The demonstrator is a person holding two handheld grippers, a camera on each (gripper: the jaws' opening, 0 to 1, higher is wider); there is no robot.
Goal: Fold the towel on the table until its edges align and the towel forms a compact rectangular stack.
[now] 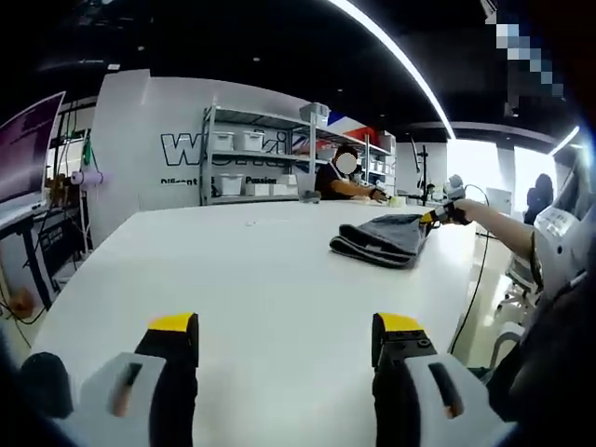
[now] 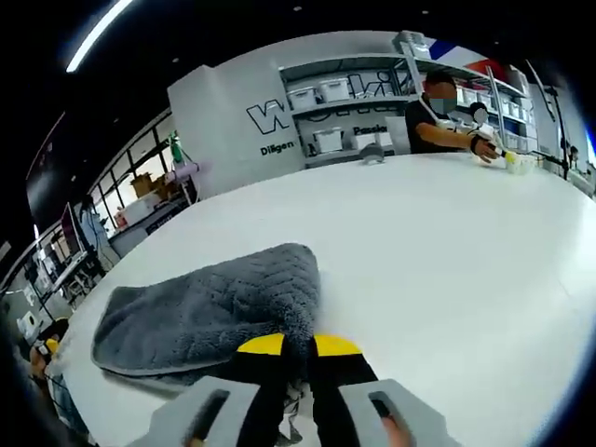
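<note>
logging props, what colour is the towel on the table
Dark grey towel, clearest in the right gripper view.

- We see a white desk (image 1: 242,279), broad and bare across its near part.
- Behind it stands a metal shelf rack (image 1: 256,154) holding white storage bins (image 1: 250,141) on several levels.
- A white wall panel (image 1: 149,140) with dark lettering rises behind the rack.
- A person in a dark top (image 2: 433,126) sits at the far edge of the desk, arms reaching forward onto it.
- We see a small pale bowl (image 2: 518,163) near that person's hand.
- A long ceiling light strip (image 1: 391,51) curves overhead.
- At the left of the left gripper view a monitor (image 1: 28,144) shows a purple screen.
</note>
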